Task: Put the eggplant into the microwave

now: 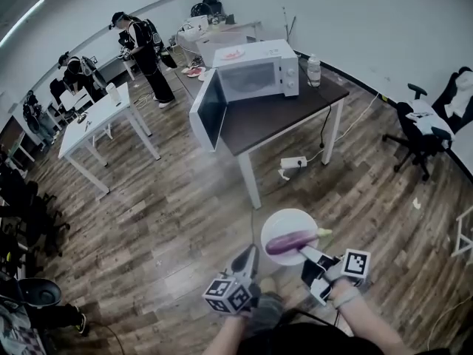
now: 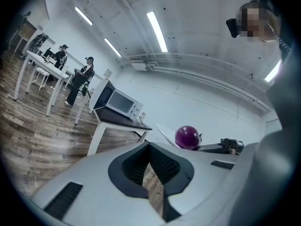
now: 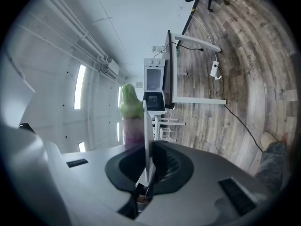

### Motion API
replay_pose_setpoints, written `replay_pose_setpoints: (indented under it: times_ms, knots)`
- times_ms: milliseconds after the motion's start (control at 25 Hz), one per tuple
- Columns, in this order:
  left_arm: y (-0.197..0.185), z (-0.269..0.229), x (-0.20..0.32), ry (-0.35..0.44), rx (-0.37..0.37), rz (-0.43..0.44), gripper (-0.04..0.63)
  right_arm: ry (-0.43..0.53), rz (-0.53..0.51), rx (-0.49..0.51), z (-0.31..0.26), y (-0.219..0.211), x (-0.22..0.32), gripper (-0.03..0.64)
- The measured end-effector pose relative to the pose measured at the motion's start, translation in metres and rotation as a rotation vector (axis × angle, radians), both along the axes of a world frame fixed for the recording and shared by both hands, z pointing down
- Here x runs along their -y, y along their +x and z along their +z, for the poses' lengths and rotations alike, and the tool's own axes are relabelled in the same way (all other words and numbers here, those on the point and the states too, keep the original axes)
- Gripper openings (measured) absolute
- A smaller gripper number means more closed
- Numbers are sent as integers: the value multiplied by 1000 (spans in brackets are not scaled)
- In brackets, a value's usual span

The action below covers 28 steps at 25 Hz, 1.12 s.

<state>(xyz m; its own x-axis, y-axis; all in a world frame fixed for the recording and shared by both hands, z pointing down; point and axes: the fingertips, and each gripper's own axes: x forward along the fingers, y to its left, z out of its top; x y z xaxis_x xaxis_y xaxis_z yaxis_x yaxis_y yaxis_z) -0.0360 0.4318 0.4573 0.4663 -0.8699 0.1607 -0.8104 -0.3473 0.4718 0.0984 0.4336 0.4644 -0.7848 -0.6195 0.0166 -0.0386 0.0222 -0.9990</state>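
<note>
A purple eggplant with a green stem lies on a white plate held over the wooden floor. My right gripper is shut on the plate's near rim; in the right gripper view the plate stands edge-on between the pads, with the eggplant to its left. My left gripper hovers just left of the plate, holding nothing, with a narrow gap between its pads. The left gripper view shows the eggplant end-on. The white microwave stands on a dark table, its door swung open.
A water bottle stands right of the microwave. A power strip and cables lie on the floor by the table legs. White tables with people stand at the back left, an office chair at right.
</note>
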Motion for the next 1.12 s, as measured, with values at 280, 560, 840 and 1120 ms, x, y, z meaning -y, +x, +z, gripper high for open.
replay_pose_setpoints:
  times_ms: [280,560,840,1120]
  knots:
    - [-33,-8,81,6,18,48,0,18,34,23,-10,-33,84,17]
    - [-56,-6,136,-2,11,76,0,17,78,34,-7,-52,141,18]
    - [-65,-3,180,-9,-19,65,0,-16,103,15,3,-56,187,18]
    - [-58,-5,230,7,-28,53,0,-4,89,21,4,-55,241,18]
